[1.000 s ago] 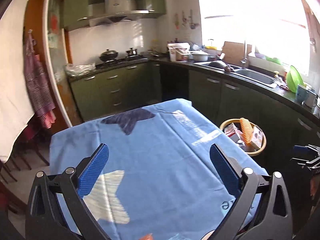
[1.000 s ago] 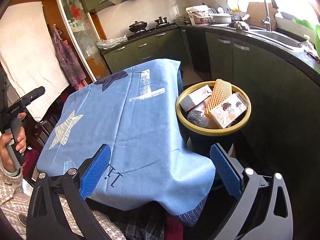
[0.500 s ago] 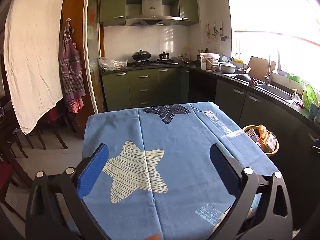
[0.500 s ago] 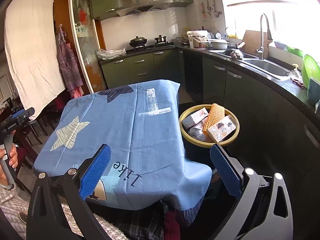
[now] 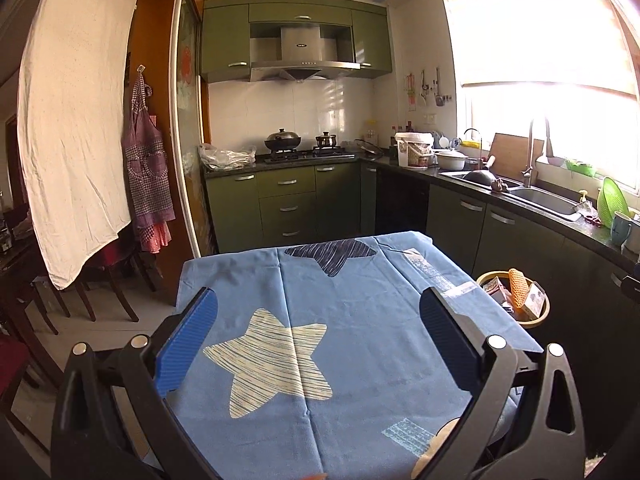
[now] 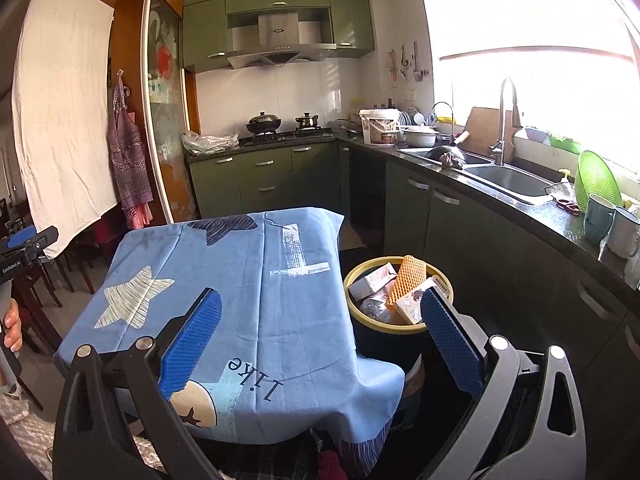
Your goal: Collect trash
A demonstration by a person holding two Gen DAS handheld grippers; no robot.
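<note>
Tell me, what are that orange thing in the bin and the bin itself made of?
The orange piece looks like soft foam netting, judging by its open mesh pattern. The bin looks like smooth plastic, dark-walled with a yellow rim, though the look alone leaves that open.

Bin base behind tablecloth; lower trash buried.

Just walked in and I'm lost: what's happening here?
A person holds a gripper in each hand over a table under a blue cloth. The left gripper and right gripper are both open and empty. No trash shows on the cloth; the bin beside the table holds cartons and orange foam netting.
</note>
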